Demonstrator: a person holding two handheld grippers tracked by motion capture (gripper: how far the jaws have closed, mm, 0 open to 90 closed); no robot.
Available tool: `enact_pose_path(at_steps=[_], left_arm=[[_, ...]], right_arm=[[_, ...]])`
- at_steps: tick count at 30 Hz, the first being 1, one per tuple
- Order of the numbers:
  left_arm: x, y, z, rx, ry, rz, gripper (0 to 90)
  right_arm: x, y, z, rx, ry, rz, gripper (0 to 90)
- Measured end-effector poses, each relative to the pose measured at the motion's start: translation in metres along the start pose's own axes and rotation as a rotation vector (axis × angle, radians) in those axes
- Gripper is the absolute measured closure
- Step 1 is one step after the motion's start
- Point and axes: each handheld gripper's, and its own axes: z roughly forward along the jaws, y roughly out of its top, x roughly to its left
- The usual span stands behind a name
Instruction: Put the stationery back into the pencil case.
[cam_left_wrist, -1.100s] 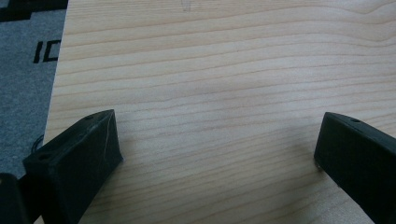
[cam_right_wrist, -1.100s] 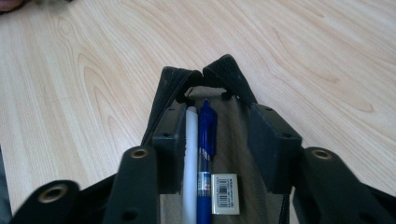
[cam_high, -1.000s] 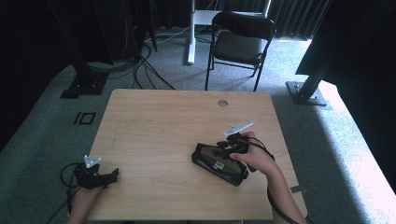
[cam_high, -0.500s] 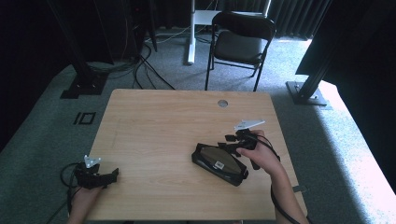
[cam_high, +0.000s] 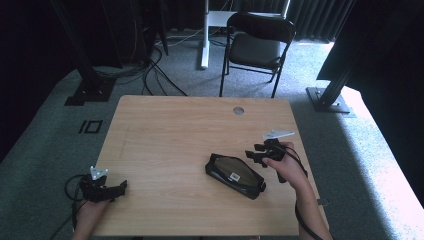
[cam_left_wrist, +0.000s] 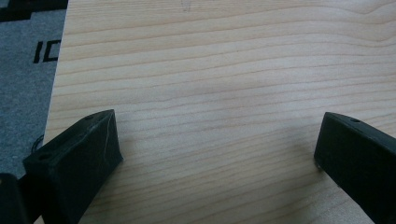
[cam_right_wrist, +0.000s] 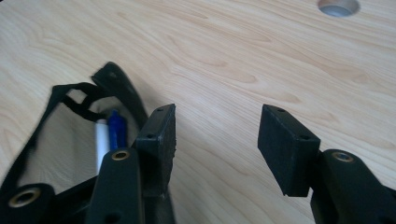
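A black zip pouch (cam_high: 235, 175) lies on the wooden table (cam_high: 175, 130), right of centre. In the right gripper view the pouch (cam_right_wrist: 70, 126) gapes open, with a blue and a white pen (cam_right_wrist: 108, 135) inside. My right gripper (cam_high: 254, 152) hovers just off the pouch's far right end. Its jaws have just been opening and stand apart over bare wood, nothing between them (cam_right_wrist: 217, 126). At the table's front left corner my left gripper (cam_high: 122, 186) rests, jaws spread wide over bare wood (cam_left_wrist: 215, 135).
A round cable hole (cam_high: 238, 110) sits near the table's far edge. A black folding chair (cam_high: 257, 45) stands behind the table, with cables and stand feet on the grey carpet around it. The table's left edge (cam_left_wrist: 56, 93) is close to the left gripper.
My right gripper has drifted to the right, off the pouch's end, with its jaws wider apart. The pouch and the left gripper have stayed put.
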Motion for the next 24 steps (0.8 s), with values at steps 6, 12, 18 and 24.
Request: enact_pose_path(at_steps=[6,12,18,24], left_arm=[[0.0,0.0,0.0,0.0,0.0,0.0,0.6],[0.0,0.0,0.0,0.0,0.0,0.0,0.6],[0.0,0.0,0.0,-0.001,0.0,-0.001,0.5],[0.0,0.0,0.0,0.0,0.0,0.0,0.6]], right_arm=[[-0.013,-0.015,-0.001,-0.025,-0.048,0.051,46.5],[-0.027,-0.03,-0.007,-0.09,-0.142,0.133,47.3],[-0.033,-0.047,-0.008,-0.071,-0.173,0.176,45.5],[-0.034,-0.061,-0.01,-0.082,-0.233,0.204,46.2]])
